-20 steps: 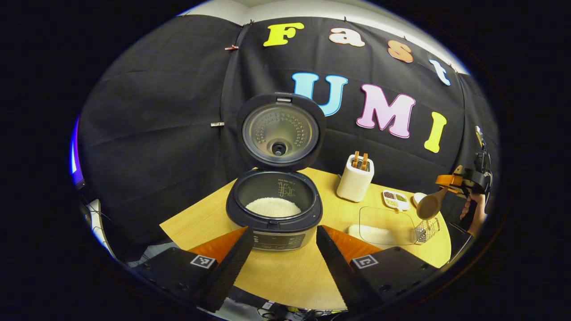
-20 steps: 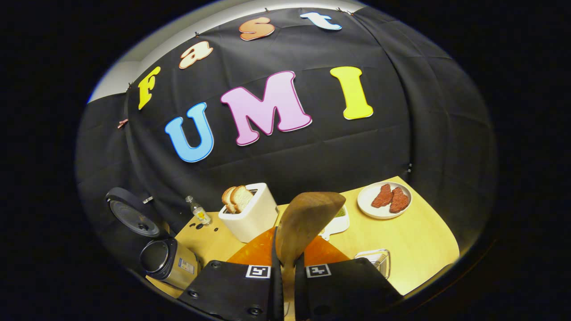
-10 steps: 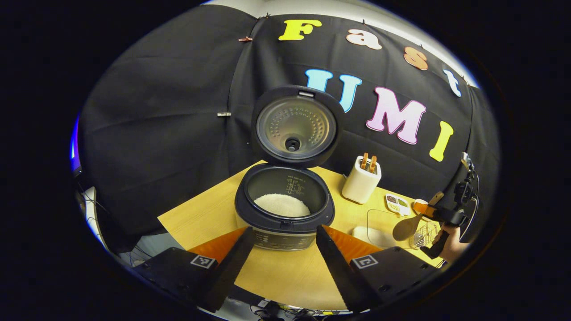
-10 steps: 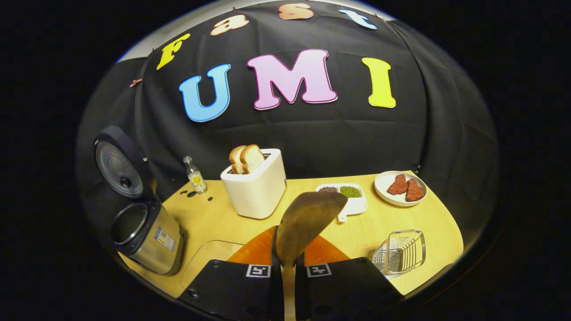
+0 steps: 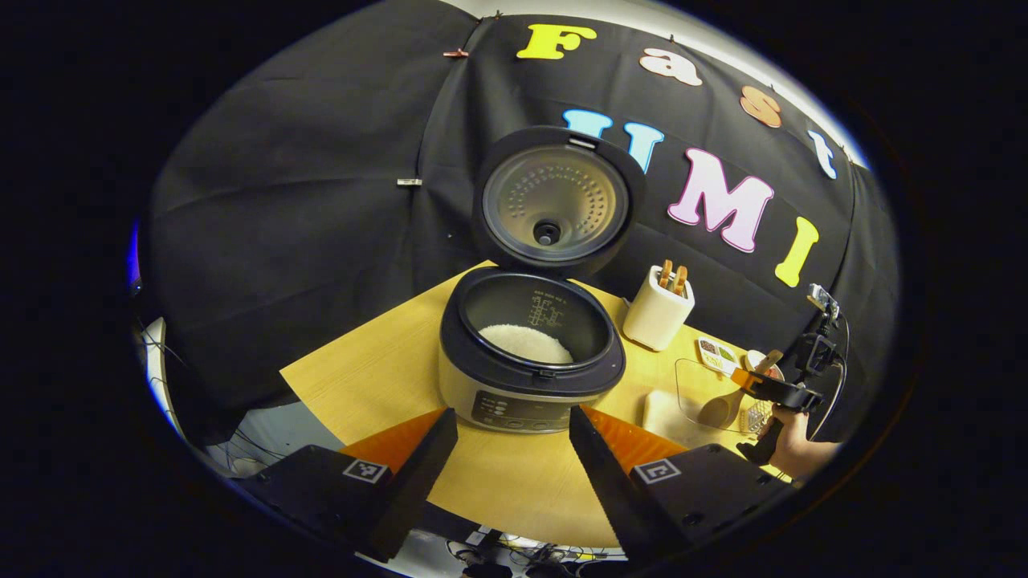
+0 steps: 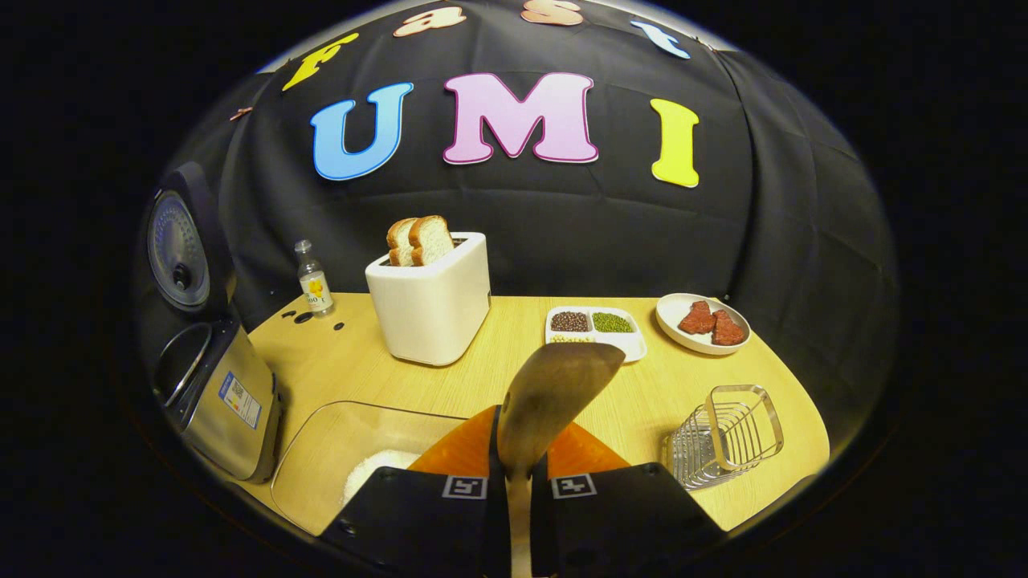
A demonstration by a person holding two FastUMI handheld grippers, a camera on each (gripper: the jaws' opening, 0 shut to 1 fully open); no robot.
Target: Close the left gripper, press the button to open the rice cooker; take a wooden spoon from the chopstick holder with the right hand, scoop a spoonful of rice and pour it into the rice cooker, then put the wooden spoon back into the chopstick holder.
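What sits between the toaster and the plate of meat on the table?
In the right gripper view, a white divided dish of beans lies between the toaster and the plate, apart from both on the table.

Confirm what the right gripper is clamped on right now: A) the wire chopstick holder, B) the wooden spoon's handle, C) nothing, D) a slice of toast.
B: in the right gripper view, the right gripper has both fingers pressed on the wooden spoon handle, bowl pointing forward.

Right tool [image 6: 514, 482] lowered wooden spoon [image 6: 554, 393] toward rice container [image 6: 321, 449].
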